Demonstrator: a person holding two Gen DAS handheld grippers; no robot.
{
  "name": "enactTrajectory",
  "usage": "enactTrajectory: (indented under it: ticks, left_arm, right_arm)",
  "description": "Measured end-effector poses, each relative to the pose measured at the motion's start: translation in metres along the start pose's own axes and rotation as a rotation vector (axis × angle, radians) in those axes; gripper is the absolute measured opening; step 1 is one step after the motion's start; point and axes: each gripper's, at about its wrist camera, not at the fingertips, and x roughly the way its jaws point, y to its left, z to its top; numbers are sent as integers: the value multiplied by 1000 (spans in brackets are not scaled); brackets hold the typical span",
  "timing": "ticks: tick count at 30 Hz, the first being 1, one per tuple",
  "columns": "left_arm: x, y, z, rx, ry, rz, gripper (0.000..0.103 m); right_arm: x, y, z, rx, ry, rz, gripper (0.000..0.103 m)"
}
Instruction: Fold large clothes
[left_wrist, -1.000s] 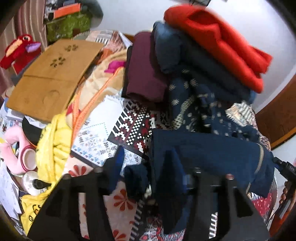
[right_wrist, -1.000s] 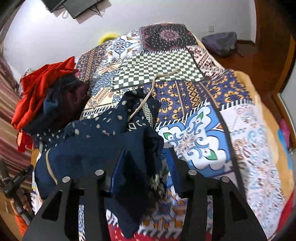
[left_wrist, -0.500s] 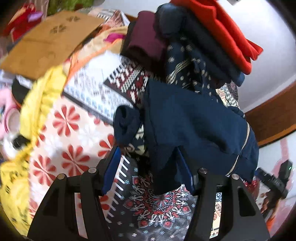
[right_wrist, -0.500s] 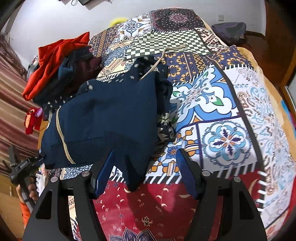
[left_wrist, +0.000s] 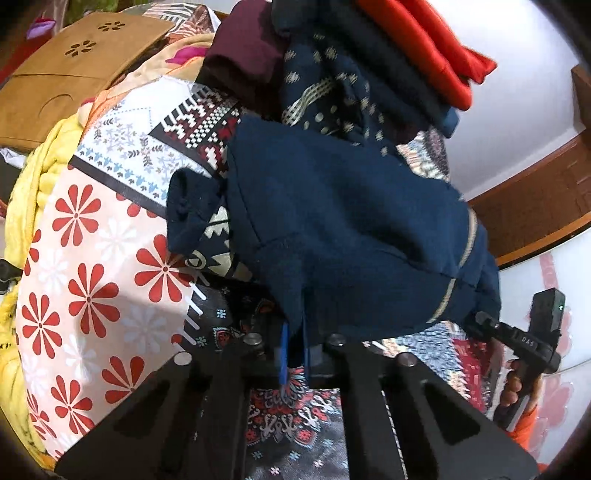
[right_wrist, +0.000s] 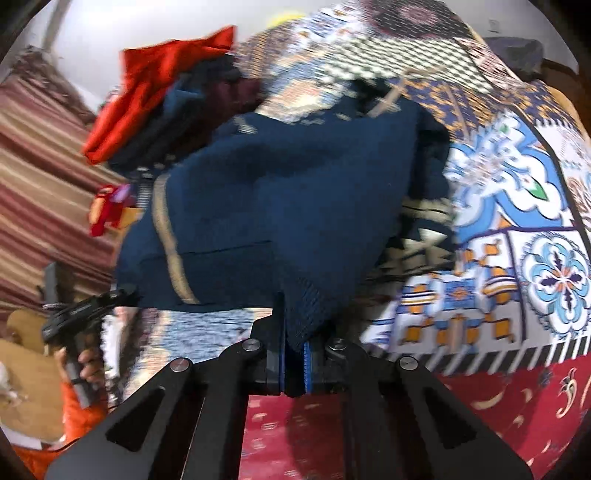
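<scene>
Stretching sideways between the two grippers, a navy garment (left_wrist: 343, 221) hangs with its long axis running from one gripper to the other above a patchwork-covered bed (left_wrist: 92, 280). It is dark blue, thick, with a tan stripe near one edge and a folded-over flap. The left gripper (left_wrist: 293, 350) has its fingers clenched on the lower hem directly ahead. The right gripper (right_wrist: 293, 360) likewise pinches a corner of the cloth (right_wrist: 295, 192), which rises away beyond the fingertips.
</scene>
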Motion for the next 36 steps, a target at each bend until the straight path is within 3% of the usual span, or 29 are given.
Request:
enactTrajectory:
  ticks: [6,10,13,16,18,20,21,23,30,33,36]
  left_arm:
    - [-39,-20,26,79,-114,-56,3]
    - [-51,-32,76,111,-232,-22,3]
    - [-45,-38,112,91,-270,3,3]
    - [-40,-40,136,35,-286,40,4]
    - [-45,-47,139,38,-337,73,14]
    - [-49,-51,134,61,-371,103,48]
    - [-56,-50,129,73,-389,125,55]
    - [-60,-51,120,98,-410,172,60]
    - [-44,-7,85,83,-275,232,63]
    - [-29,20,65,-4,-199,224,63]
    - [-6,47,46,-93,-91,177,63]
  right_arm:
    - [-21,19,44,-65,-129,9,5]
    - [-19,12,94,-19,-226,-40,5]
    - [-22,11,124,1,-299,-171,6]
    - [-29,8,133,59,-295,-169,7]
    - [-35,8,128,66,-309,-186,16]
    - [-42,9,120,47,-323,-259,41]
    - [-46,9,114,38,-331,-298,56]
    - [-52,3,104,27,-335,-330,61]
    - [-33,-45,65,103,-133,-359,61]
    - [-17,-61,48,155,-46,-320,61]
    - [-8,-64,40,186,-36,-279,61]
